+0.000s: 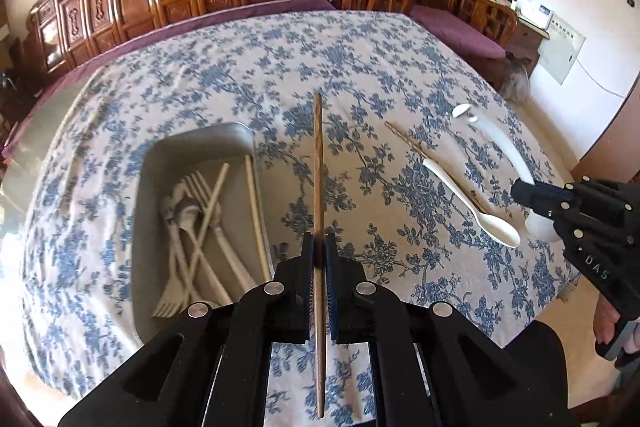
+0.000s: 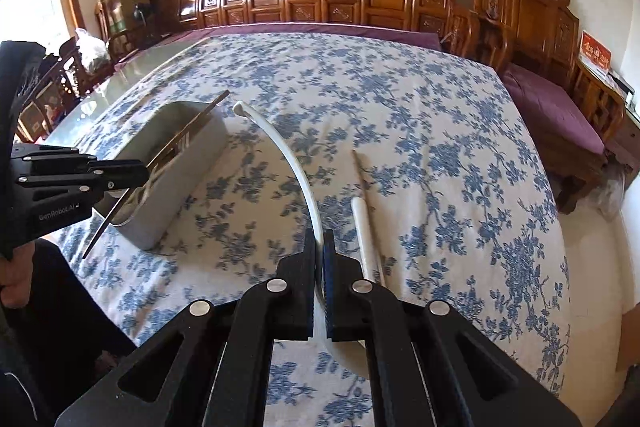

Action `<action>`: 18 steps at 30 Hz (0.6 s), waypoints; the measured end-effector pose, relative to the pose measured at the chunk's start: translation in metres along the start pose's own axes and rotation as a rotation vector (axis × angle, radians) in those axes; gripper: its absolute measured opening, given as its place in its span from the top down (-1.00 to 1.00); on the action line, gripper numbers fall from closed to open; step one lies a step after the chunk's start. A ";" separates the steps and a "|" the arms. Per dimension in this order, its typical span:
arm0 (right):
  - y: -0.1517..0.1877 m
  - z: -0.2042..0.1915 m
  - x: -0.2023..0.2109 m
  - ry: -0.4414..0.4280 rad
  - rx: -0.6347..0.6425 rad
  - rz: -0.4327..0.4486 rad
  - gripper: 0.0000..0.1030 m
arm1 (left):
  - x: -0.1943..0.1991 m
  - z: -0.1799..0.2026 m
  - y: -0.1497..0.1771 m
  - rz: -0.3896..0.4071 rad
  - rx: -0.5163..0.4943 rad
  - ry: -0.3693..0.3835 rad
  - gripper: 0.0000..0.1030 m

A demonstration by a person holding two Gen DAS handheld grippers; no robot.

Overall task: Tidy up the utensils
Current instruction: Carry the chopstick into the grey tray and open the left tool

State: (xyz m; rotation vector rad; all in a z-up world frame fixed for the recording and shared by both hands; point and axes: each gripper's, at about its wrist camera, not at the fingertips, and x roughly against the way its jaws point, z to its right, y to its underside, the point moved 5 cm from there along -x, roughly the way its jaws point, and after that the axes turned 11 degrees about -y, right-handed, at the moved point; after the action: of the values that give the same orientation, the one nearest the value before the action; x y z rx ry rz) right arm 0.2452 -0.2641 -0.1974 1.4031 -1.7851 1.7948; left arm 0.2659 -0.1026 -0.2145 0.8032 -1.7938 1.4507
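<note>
My left gripper (image 1: pixel 319 247) pinches a wooden chopstick (image 1: pixel 318 163); my right gripper (image 2: pixel 319 247) (also clamped) grips a white ladle (image 2: pixel 294 163).

The chopstick (image 1: pixel 318 163) looks like matt brown wood with visible grain. The ladle (image 2: pixel 298 163) and spoon (image 1: pixel 476 207) are glossy white, ceramic or plastic. The tray (image 1: pixel 200 143) is dull grey, smooth metal, holding shiny metal forks (image 1: pixel 188 227). The tablecloth (image 1: pixel 360 67) is matt woven cloth, and both grippers (image 1: pixel 319 247) (image 2: pixel 319 247) are matt black plastic.
</note>
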 end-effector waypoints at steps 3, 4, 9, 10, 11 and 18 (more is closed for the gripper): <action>-0.002 -0.010 0.001 -0.005 0.016 0.005 0.91 | 0.007 -0.008 -0.001 0.011 0.006 -0.004 0.91; -0.002 -0.013 0.001 -0.007 0.020 0.005 0.91 | 0.009 -0.010 -0.002 0.014 0.009 -0.004 0.91; 0.001 -0.022 -0.005 -0.019 0.034 -0.010 0.91 | 0.015 -0.025 -0.004 0.032 0.016 -0.007 0.91; 0.002 -0.023 -0.007 -0.021 0.035 -0.014 0.91 | 0.015 -0.029 -0.004 0.036 0.019 -0.009 0.91; 0.003 -0.023 -0.008 -0.020 0.037 -0.019 0.91 | 0.015 -0.032 -0.004 0.038 0.023 -0.008 0.91; 0.005 -0.018 -0.007 -0.025 0.020 -0.010 0.91 | 0.003 -0.061 -0.005 0.023 0.076 -0.015 0.91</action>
State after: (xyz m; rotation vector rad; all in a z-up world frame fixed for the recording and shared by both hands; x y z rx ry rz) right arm 0.2372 -0.2467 -0.2018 1.4460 -1.7736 1.8027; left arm 0.2758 -0.0436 -0.2004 0.8363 -1.7735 1.5392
